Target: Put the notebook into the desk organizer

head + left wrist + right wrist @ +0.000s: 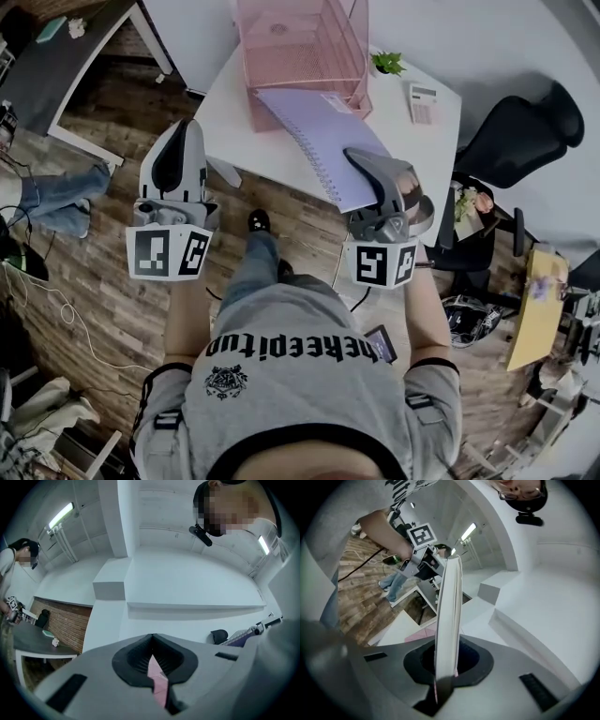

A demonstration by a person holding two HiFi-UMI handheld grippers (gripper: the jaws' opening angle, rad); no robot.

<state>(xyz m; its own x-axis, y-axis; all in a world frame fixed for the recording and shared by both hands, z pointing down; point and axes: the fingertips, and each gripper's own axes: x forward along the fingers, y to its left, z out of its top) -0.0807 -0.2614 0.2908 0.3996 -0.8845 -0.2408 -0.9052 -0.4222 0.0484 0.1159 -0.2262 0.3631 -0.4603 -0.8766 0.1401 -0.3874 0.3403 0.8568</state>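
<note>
**A:** How far along is this?

**B:** Partway. The purple spiral notebook (319, 141) is picked up but not yet filed. The right tongs (356, 157) are clamped on its near corner. From their own camera the pages stand edge-on between the jaws.

**A:** Where is the notebook relative to the pink mesh desk organizer (354, 52)?

**B:** It slants over the white desk (246, 131), with its far edge right at the organizer's open front and its spiral side to the left. I judge that at most the leading edge has reached the opening. The rest is plainly outside.

**A:** And the other hand?

**B:** The left tongs (190, 127) hang off the desk's left side, over the wooden floor (103, 281), well apart from the notebook. Their jaws stand together and grip nothing. A pink sliver shows in the slit between them. It's probably the organizer seen beyond, though the view is too tight to be sure.

**A:** So what's left?

**B:** The main part. The notebook has to slide forward until it sits inside the organizer, and then the right tongs let go and draw back.
</note>
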